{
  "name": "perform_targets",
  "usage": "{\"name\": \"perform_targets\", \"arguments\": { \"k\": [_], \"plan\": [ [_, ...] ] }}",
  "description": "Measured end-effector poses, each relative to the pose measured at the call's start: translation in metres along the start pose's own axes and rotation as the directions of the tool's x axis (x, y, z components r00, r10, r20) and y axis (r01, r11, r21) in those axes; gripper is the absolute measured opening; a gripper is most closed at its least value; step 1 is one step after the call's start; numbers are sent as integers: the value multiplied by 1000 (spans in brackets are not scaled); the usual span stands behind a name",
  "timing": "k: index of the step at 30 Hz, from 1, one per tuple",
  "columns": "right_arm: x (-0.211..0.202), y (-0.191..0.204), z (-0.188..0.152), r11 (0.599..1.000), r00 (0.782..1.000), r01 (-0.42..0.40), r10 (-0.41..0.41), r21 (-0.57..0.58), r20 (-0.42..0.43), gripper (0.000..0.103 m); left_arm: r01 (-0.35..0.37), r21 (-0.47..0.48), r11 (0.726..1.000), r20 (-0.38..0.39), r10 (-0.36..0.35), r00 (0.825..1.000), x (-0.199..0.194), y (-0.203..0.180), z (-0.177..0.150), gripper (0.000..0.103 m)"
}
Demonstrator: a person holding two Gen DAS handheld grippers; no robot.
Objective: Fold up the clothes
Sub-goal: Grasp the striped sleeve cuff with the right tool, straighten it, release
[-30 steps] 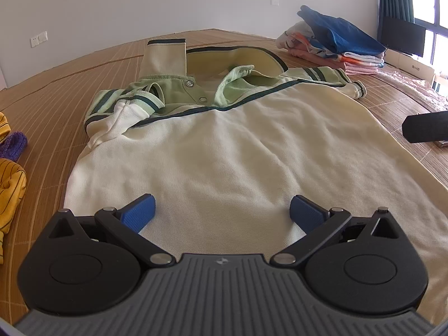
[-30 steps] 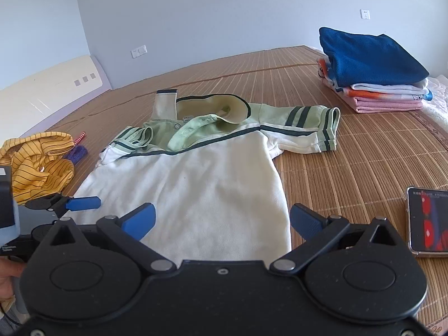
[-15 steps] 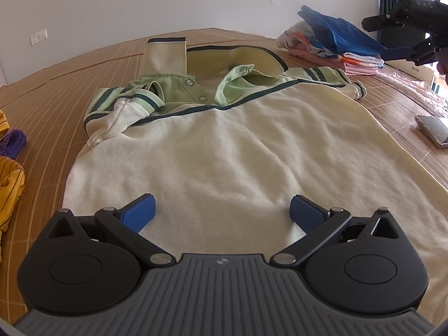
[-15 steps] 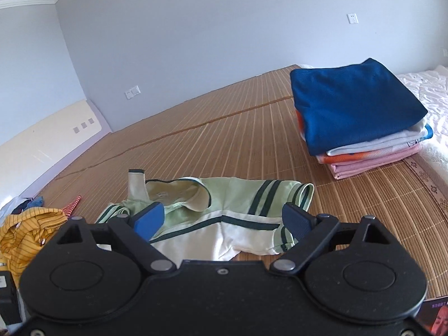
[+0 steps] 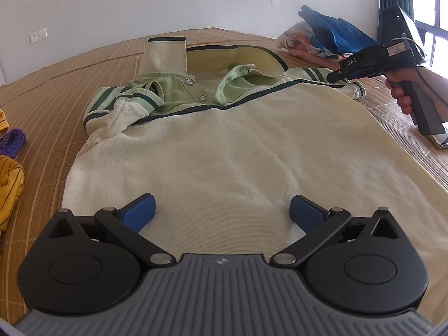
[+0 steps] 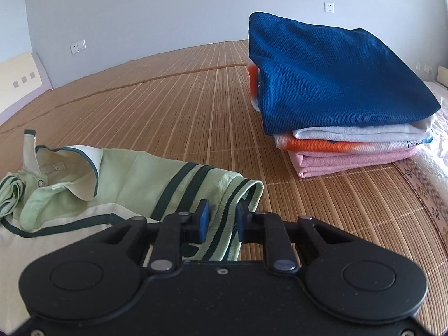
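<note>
A cream polo shirt [image 5: 224,140] with a light green yoke and dark green stripes lies flat on the bamboo mat [image 5: 56,98], collar away from me. My left gripper [image 5: 222,215] stands open over the shirt's near hem, nothing between its blue pads. In the left wrist view, a hand [image 5: 403,95] holds my right gripper [image 5: 333,77] at the shirt's right sleeve. In the right wrist view, my right gripper [image 6: 222,218] has its pads drawn close on the striped sleeve cuff [image 6: 196,184], with fabric between them.
A stack of folded clothes [image 6: 336,84], blue on top, sits on the mat [image 6: 182,98] beyond the sleeve. A yellow striped garment [image 5: 8,190] and a purple knit item [image 5: 11,142] lie left. A phone [image 5: 442,140] lies at the right edge.
My right gripper has swung from the shirt's hem to the right sleeve and gone from open to nearly closed on the cuff. The left gripper has stayed put.
</note>
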State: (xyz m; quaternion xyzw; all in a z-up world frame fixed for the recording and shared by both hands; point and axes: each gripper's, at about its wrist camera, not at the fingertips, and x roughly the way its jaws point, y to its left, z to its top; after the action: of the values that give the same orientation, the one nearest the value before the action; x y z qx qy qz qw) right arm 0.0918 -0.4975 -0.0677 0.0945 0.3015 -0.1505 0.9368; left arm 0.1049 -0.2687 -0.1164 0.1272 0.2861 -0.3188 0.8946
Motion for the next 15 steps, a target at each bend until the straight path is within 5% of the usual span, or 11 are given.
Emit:
{"name": "perform_targets", "arguments": {
  "k": [8, 15],
  "plan": [
    [1, -4, -3, 996, 998, 53, -51, -72, 25, 14, 4, -3, 1000, 1, -4, 1000, 0, 2, 0, 103],
    [-43, 16, 9, 997, 995, 39, -33, -65, 91, 39, 13, -9, 1000, 6, -13, 1000, -1, 5, 0, 103]
  ]
}}
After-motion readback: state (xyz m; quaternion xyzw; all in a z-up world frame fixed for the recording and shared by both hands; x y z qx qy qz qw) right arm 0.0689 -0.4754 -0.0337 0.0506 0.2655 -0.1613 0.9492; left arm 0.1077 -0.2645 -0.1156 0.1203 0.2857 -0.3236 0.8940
